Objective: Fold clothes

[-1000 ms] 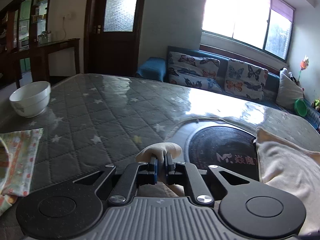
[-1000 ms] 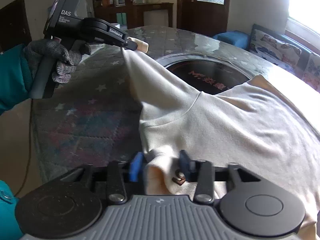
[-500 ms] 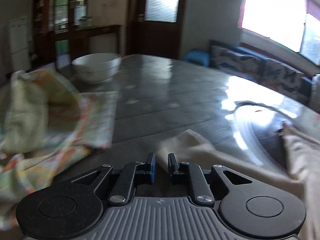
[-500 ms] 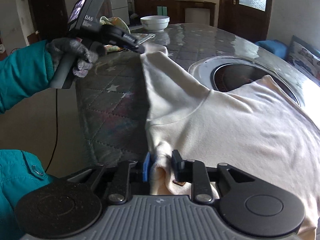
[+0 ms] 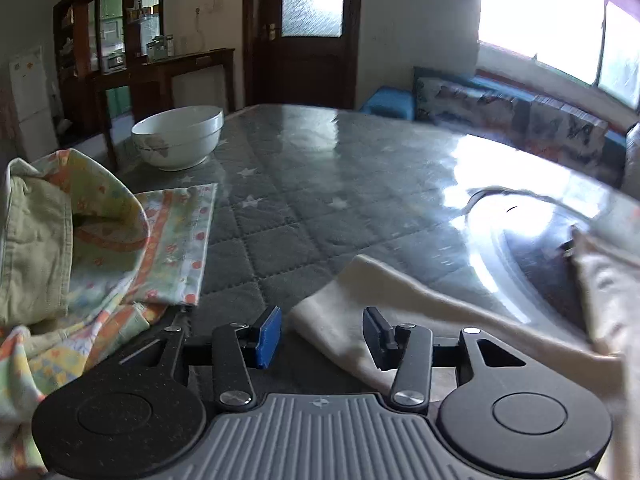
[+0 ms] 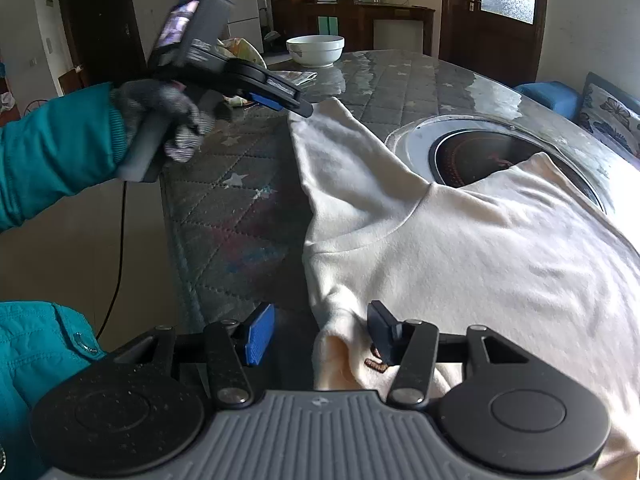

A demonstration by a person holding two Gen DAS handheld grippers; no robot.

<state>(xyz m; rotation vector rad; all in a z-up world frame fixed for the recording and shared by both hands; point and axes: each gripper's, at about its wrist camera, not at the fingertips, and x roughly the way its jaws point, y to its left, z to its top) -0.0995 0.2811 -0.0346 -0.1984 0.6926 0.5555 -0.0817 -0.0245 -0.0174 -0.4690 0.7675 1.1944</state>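
At the far left of the table [image 5: 320, 184] lies a crumpled patterned cloth [image 5: 100, 256], green and orange, with a white bowl [image 5: 178, 138] standing beyond it on the grey quilted cover. My left gripper [image 5: 322, 334] sits just right of that cloth with its jaws apart; they have just been opening. The end of the cream shirt's [image 6: 460, 240] sleeve [image 5: 360, 300] lies flat on the table in the gap between them, closer to the right finger. The blue pad [image 5: 269, 336] on the left finger is clear of the fabric, so nothing is gripped.

From the right wrist view, my left hand [image 6: 168, 116], in a grey knit glove with a teal sleeve behind it, holds that gripper at the sleeve's far tip. The shirt spreads from there toward the near right, its body covering part of the round dark cooktop [image 6: 480, 156] set into the table.

My right gripper [image 6: 320, 334] is at the shirt's near edge, jaws also parted and just opened. A bunched fold of the cream fabric rises between them, resting close against the right finger, while the blue pad [image 6: 260, 334] on the left stands apart from it.
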